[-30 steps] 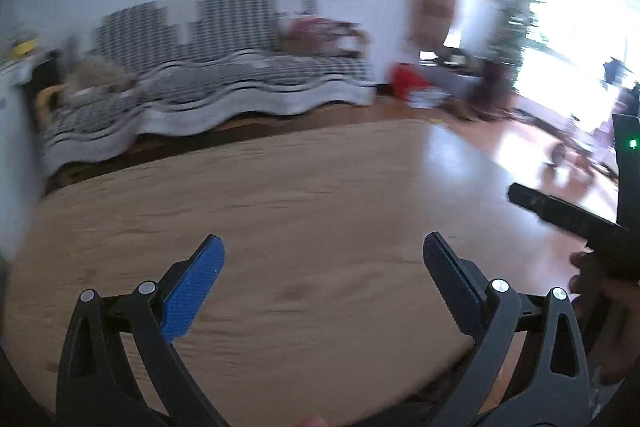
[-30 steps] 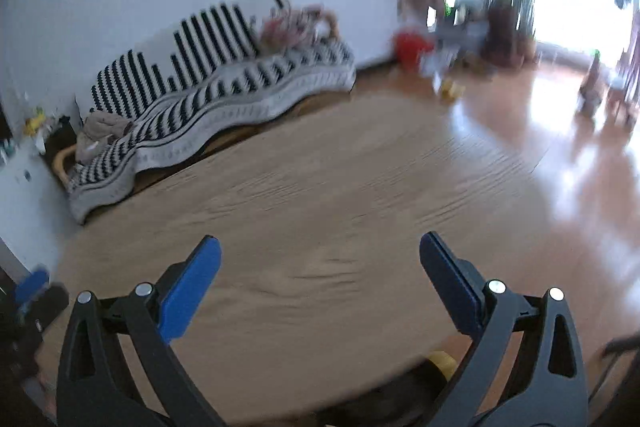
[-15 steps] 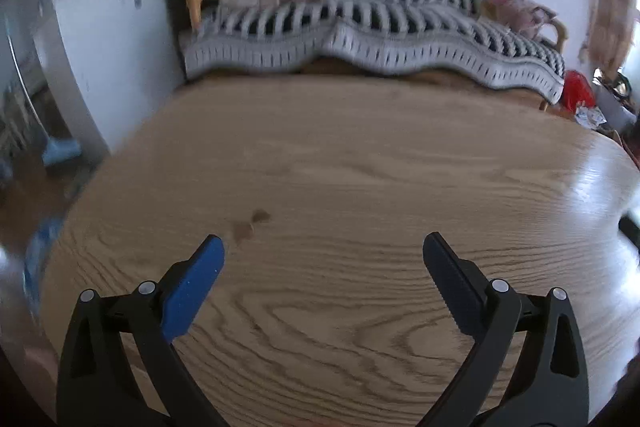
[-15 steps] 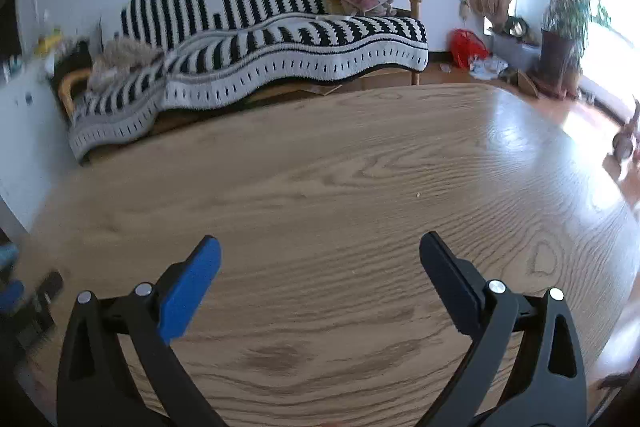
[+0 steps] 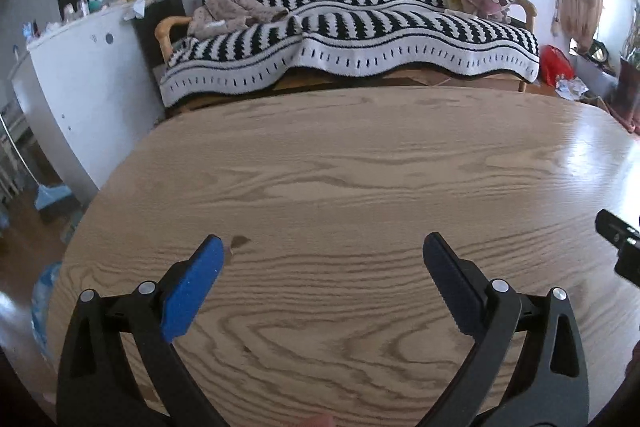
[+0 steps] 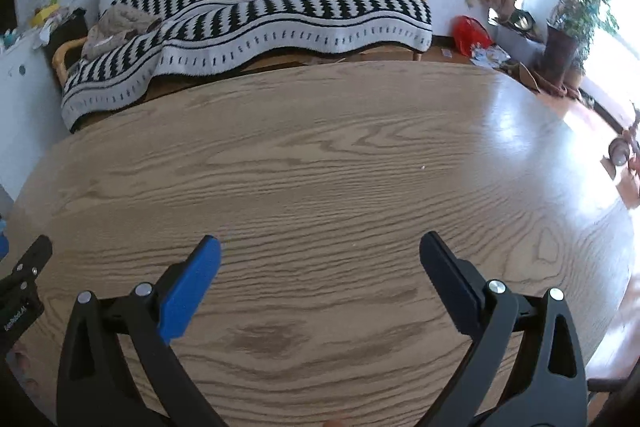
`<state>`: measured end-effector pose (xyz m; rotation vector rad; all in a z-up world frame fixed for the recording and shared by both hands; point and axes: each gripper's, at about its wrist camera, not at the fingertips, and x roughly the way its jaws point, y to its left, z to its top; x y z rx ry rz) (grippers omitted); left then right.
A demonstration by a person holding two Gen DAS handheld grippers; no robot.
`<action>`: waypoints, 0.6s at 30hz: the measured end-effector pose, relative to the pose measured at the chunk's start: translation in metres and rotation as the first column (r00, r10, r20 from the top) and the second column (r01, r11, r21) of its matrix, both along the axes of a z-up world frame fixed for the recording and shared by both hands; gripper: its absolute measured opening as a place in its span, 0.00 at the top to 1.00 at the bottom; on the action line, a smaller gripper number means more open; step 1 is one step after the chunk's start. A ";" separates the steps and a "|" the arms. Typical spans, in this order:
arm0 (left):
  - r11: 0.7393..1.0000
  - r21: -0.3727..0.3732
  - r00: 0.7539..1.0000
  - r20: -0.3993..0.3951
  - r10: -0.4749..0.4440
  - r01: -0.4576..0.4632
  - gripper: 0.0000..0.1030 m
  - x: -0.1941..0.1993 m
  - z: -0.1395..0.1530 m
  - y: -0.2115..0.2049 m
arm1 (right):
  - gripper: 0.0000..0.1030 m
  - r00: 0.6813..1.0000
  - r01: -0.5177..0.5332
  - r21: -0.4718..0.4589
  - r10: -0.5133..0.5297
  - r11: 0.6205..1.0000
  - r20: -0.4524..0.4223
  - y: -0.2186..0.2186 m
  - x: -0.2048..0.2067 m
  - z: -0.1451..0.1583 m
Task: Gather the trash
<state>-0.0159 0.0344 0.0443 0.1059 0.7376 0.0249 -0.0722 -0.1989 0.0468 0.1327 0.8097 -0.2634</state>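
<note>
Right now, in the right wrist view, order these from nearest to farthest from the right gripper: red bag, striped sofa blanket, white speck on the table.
1. White speck, on the table, ahead-right of the right gripper.
2. Striped sofa blanket, beyond the table's far edge.
3. Red bag, far right by the wall.

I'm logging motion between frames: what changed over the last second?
Both views swung left and steadied: the sofa went from off to the left to centred beyond the table. Nothing was grasped or released. The left gripper and right gripper stayed open and empty.
</note>
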 end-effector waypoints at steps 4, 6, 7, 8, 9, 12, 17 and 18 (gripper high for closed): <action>1.000 -0.019 1.000 -0.013 -0.011 0.011 0.06 -0.002 -0.005 0.000 | 0.07 1.000 -0.028 -0.017 0.028 0.999 -0.003 0.004 -0.003 0.002; 0.999 -0.023 0.999 -0.008 -0.032 0.032 0.06 -0.005 -0.004 -0.004 | 0.07 0.999 -0.038 -0.025 0.038 0.999 -0.008 0.005 -0.003 0.001; 0.999 -0.011 0.999 0.001 -0.041 0.041 0.06 -0.006 -0.003 -0.006 | 0.07 0.999 -0.042 -0.026 0.042 0.999 -0.013 0.006 -0.003 0.000; 0.999 -0.005 0.999 0.006 -0.048 0.048 0.06 -0.007 -0.003 -0.007 | 0.07 0.999 -0.045 -0.027 0.044 0.999 -0.021 0.006 -0.002 -0.001; 0.998 -0.002 0.998 0.008 -0.056 0.056 0.06 -0.008 -0.004 -0.009 | 0.07 0.999 -0.045 -0.030 0.044 0.999 -0.027 0.007 -0.001 -0.002; 0.997 -0.018 0.997 -0.014 -0.080 0.079 0.06 -0.009 -0.005 -0.011 | 0.07 0.998 -0.044 -0.041 0.043 0.998 -0.036 0.007 0.000 -0.006; 0.993 -0.058 0.993 -0.040 -0.110 0.107 0.06 -0.009 -0.006 -0.012 | 0.07 0.998 -0.034 -0.029 0.032 0.999 -0.054 0.005 0.003 -0.010; 0.993 -0.054 0.993 -0.042 -0.109 0.106 0.06 -0.009 -0.006 -0.012 | 0.07 0.998 -0.035 -0.028 0.033 0.999 -0.057 0.006 0.003 -0.010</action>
